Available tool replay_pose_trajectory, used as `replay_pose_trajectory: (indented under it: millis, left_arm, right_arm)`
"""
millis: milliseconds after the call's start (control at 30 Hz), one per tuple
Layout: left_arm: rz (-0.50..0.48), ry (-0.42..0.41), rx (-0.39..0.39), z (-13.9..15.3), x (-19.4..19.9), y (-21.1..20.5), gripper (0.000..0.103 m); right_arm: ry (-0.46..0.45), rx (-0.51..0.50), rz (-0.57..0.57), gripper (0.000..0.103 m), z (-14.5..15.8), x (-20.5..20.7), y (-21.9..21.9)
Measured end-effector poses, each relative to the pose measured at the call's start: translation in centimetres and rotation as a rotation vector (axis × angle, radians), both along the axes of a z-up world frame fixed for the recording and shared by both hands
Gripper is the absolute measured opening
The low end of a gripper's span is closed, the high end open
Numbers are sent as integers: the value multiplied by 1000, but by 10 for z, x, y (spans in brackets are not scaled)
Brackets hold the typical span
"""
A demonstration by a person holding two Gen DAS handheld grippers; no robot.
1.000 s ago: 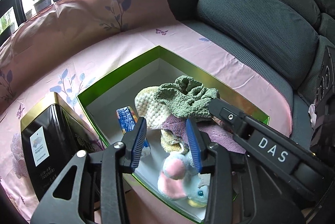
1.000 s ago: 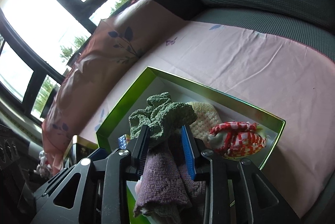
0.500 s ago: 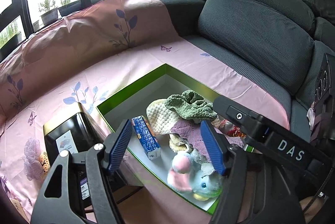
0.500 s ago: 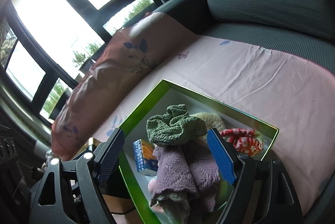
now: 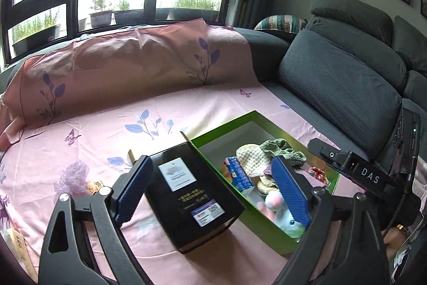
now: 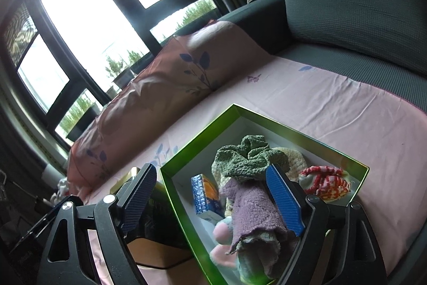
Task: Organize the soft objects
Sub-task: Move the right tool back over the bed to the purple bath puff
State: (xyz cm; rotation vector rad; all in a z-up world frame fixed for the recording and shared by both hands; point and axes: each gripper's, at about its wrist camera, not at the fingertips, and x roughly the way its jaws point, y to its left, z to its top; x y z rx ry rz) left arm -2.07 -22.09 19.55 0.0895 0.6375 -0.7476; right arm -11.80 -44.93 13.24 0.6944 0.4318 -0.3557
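A: Our left hand-held gripper [image 5: 210, 191] hangs over the black lid [image 5: 190, 191], jaws opening, nothing between them. Our right hand-held gripper [image 6: 212, 198] is opening too, above the purple towel [image 6: 253, 213] without pinching it.

B: So we judge the packing step finished: green cloth [image 6: 248, 157], red-and-white knitted toy [image 6: 325, 182], plush toy [image 5: 283, 215] and blue packet [image 5: 238, 174] all lie in the green box [image 6: 293, 134] on the sofa's pink sheet [image 5: 106, 141].

A: Next we probably need both grippers gripping opposite lid edges, keeping it level.
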Motion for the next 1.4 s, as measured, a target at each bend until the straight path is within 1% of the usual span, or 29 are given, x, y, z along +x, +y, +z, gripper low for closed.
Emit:
replay_pose_trajectory:
  millis: [67,167,233,300,367,433,533,600,667,700,800,867,933,1000,1067,1100,1167,1300,1367,1400]
  left_arm:
    - [23,-17,-18,-3,2,24,92]
    - [80,-42,6,-11,10,63,93]
    - [169,-62,21,-18,15,90,93]
    - [248,-68,11,-27,19,116,95]
    - [282,-50,-7,-38,24,139,96]
    - [309,-21,-39,-51,30,160,96]
    - [307,49,-127,-69,41,182,96]
    - [344,86,-187,-78,49,192,96]
    - [378,138,-198,-85,57,200,96]
    - [391,151,-200,-87,59,203,96]
    - [443,126,-188,-84,58,212,96]
    - [470,90,-169,-80,57,220,96]
    - [508,77,-154,-79,57,227,96]
    - [523,95,-144,-81,59,232,97]
    - [525,111,-125,-83,59,234,97]
    - [524,112,-120,-83,59,236,97]
    - [523,122,-124,-84,59,240,97]
    - [545,177,-167,-85,64,252,97]
    - [567,198,-163,-87,67,259,96]
    - [582,201,-152,-88,68,261,96]
  right_arm:
    - [-15,-9,14,85,2,1,5]
    - [-70,21,70,85,3,3,8]
    - [-100,26,78,85,5,2,11]
    - [-115,12,63,86,8,2,15]
    - [-121,0,54,86,11,4,20]
    - [-140,2,70,86,12,7,24]
    - [-163,12,99,86,13,12,31]
    - [-159,-1,95,86,15,16,39]
    - [-134,-39,84,86,20,19,50]
    - [-120,-64,85,86,22,22,56]
    - [-88,-131,111,86,31,31,79]
    - [-91,-158,152,86,35,37,97]
    - [-115,-144,210,86,36,45,115]
    - [-134,-73,273,86,32,56,129]
    - [-108,-14,320,86,26,71,145]
    - [-84,-7,346,86,25,79,155]
    - [-43,-26,389,86,25,94,175]
    - [5,-63,444,86,31,116,207]
    - [28,-67,477,86,33,127,220]
    - [44,-48,500,86,32,134,224]
